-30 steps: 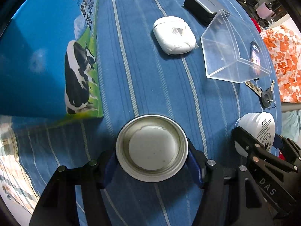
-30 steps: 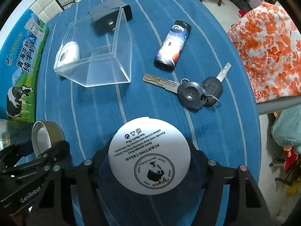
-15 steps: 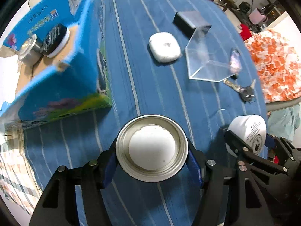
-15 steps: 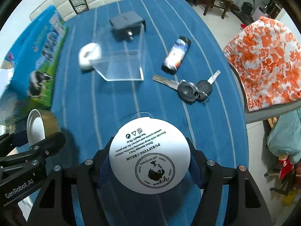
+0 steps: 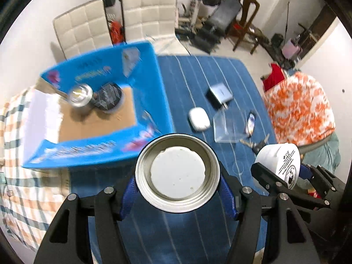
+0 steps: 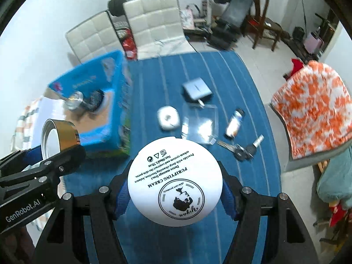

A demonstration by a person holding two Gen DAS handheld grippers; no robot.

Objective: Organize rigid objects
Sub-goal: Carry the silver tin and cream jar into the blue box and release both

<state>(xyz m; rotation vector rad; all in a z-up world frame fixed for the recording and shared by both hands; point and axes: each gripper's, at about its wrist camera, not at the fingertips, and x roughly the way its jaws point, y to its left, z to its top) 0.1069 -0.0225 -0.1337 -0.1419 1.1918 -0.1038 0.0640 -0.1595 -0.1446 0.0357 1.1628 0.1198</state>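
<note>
A: Carrying two jars high over the blue striped tablecloth (image 5: pixel 198 83). Gripping the round silver metal tin with the white inner disc (image 5: pixel 177 175) in the left gripper (image 5: pixel 177 194), blue pads clamped on both flanks. Clenching the white round cream jar with black print (image 6: pixel 175 179) in the right gripper (image 6: pixel 175 194) the same way.

B: Heading where?

A: Probably toward the open blue cardboard carton (image 5: pixel 151 92), lying at about ten o'clock from the tin in the left wrist view. Already holding a shiny silver can (image 5: pixel 80 94) and a dark round lid (image 5: pixel 107 95), side by side at the far end.

B: Doing it well how?

A: Keeping both jars level, bringing one gripper over the carton's bare brown floor at a time, lowering beside the can rather than onto it, releasing only once seated. Watching the carton's near wall on the way in, and avoiding a clash between the two grippers, riding close together.

B: Anything left on the cloth?

A: Sitting at one o'clock from the cream jar in the right wrist view: a white oval case (image 6: pixel 168 117), a grey flat box (image 6: pixel 195 88), a clear plastic tray (image 6: pixel 202 127), a small dark printed tube (image 6: pixel 235 122) and a bunch of keys (image 6: pixel 242 150). Blurring somewhat; finer detail not readable.
</note>
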